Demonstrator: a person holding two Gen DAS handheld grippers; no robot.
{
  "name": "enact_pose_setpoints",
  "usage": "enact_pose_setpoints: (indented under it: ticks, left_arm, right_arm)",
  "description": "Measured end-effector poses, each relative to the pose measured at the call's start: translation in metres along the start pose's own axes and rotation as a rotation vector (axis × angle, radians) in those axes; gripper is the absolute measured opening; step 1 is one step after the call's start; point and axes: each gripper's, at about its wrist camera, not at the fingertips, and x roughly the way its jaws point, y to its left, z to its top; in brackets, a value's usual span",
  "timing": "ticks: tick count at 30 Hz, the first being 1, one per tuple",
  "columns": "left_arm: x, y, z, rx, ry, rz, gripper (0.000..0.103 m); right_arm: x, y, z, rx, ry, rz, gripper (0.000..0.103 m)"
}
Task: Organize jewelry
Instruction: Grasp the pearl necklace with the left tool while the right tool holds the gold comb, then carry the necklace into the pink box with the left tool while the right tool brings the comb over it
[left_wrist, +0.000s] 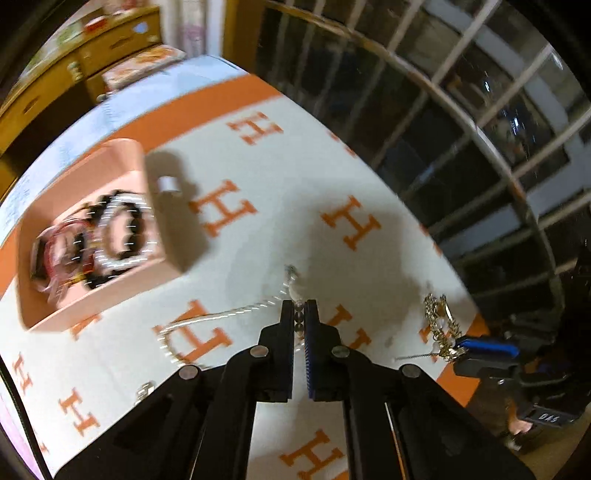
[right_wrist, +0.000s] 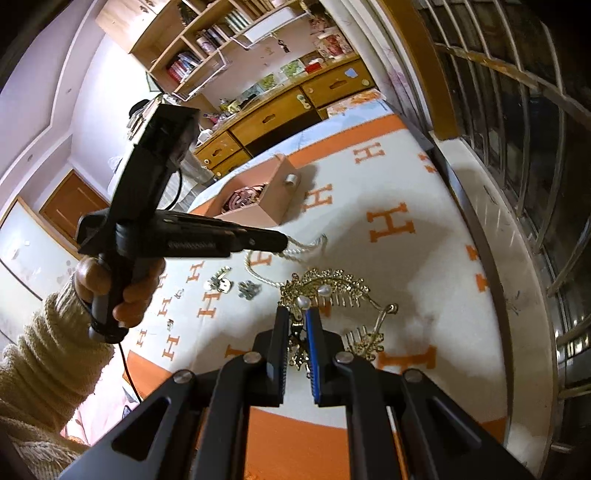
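Right claw (right_wrist: 296, 325) clenched on gold hair comb (right_wrist: 325, 286) lying crosswise, left claw (left_wrist: 299, 314) gripping pearl necklace (left_wrist: 221, 314)

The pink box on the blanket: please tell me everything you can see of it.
The pink box is a rectangular, open-topped container that looks like smooth plastic or painted wood, with a small silver knob on one side. It stands upright on the white blanket with orange H letters, far from both grippers. Inside lie bangles and bead bracelets, dark, red and silvery, though blurred. Neither gripper touches it.
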Motion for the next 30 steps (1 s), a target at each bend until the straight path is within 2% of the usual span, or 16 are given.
enact_pose_setpoints:
  ticks: [5, 8, 12, 17, 25, 30]
  left_arm:
    - [-0.044, 0.027, 0.001, -0.096, -0.083, 0.009, 0.002]
    - [-0.083, 0.045, 0.003, -0.151, -0.162, 0.030, 0.002]
    - [-0.134, 0.065, 0.006, -0.188, -0.253, 0.055, 0.002]
    - [-0.177, 0.075, 0.015, -0.223, -0.337, 0.111, 0.002]
    - [-0.224, 0.106, 0.034, -0.297, -0.459, 0.134, 0.003]
    - [-0.219, 0.126, 0.041, -0.308, -0.491, 0.150, 0.003]
  right_arm:
    - [-0.005, 0.025, 0.019, -0.064, -0.026, -0.004, 0.009]
    - [-0.008, 0.044, 0.038, -0.100, -0.049, 0.006, 0.009]
    - [-0.012, 0.071, 0.065, -0.153, -0.096, 0.022, 0.009]
    - [-0.004, 0.099, 0.108, -0.189, -0.143, 0.055, 0.009]
    - [0.031, 0.122, 0.165, -0.160, -0.165, 0.074, 0.009]
    - [0.073, 0.120, 0.177, -0.131, -0.096, 0.068, 0.009]
